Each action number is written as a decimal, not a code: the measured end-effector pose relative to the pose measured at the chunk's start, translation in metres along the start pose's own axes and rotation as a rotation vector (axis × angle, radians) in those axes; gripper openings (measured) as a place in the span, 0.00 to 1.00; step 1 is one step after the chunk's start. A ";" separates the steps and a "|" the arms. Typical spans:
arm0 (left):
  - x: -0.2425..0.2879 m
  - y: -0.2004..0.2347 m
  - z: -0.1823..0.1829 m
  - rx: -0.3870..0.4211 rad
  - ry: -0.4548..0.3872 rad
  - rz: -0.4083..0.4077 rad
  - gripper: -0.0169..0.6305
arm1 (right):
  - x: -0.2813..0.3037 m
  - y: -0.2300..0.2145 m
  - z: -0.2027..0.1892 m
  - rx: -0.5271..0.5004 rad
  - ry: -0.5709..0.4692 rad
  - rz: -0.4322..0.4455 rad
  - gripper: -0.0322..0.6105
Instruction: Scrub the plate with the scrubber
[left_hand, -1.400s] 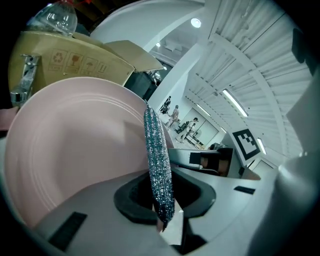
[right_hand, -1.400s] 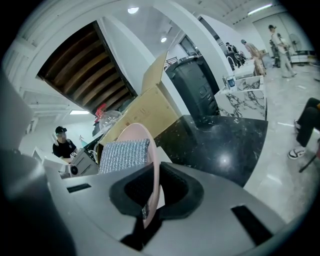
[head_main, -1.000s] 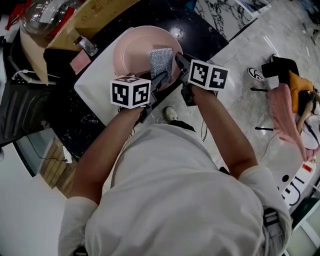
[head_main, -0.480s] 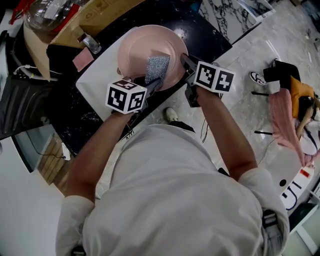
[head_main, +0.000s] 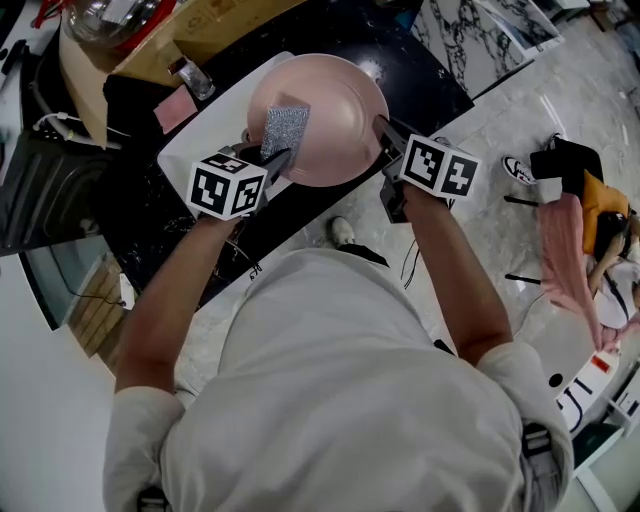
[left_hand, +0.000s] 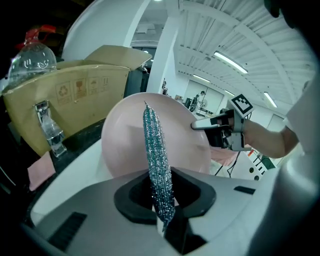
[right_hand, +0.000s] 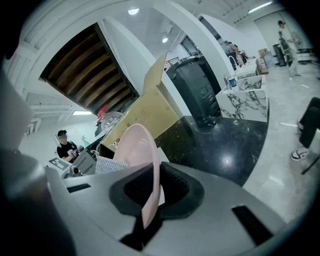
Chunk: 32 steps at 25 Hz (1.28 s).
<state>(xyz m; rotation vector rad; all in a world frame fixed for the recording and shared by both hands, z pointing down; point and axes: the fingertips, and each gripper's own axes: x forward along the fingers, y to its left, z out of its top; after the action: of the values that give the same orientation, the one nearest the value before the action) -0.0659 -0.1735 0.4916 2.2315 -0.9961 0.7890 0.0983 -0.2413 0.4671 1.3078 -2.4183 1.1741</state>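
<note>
A pink plate (head_main: 330, 115) is held up over a white board (head_main: 205, 130) on the black counter. My right gripper (head_main: 385, 135) is shut on the plate's right rim; in the right gripper view the plate (right_hand: 145, 165) stands edge-on between the jaws. My left gripper (head_main: 272, 160) is shut on a silver glittery scrubber (head_main: 285, 128) that lies against the plate's left side. In the left gripper view the scrubber (left_hand: 157, 165) rises edge-on from the jaws in front of the plate (left_hand: 125, 145), with the right gripper (left_hand: 200, 125) at the plate's far rim.
A cardboard box (head_main: 200, 25) and a clear plastic bottle (head_main: 110, 15) stand at the back left. A small glass (head_main: 190, 78) and a pink pad (head_main: 175, 110) sit by the board. Marble floor (head_main: 500, 110), a shoe and bags lie to the right.
The scrubber has slid left across the plate, from its middle to its left side, with my left gripper. The right gripper keeps its hold on the rim.
</note>
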 end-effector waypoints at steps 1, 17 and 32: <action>-0.003 0.007 0.001 0.003 -0.002 0.016 0.14 | 0.000 -0.001 -0.001 -0.002 0.002 -0.001 0.10; -0.048 0.063 0.037 -0.106 -0.186 0.152 0.14 | 0.000 -0.007 -0.006 -0.020 0.044 -0.007 0.10; -0.143 0.088 0.005 -0.321 -0.411 0.234 0.14 | 0.025 0.013 -0.002 -0.067 0.123 0.031 0.10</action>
<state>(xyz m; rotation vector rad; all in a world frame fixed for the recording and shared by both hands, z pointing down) -0.2120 -0.1615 0.4100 2.0543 -1.4841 0.2325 0.0732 -0.2521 0.4724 1.1480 -2.3761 1.1348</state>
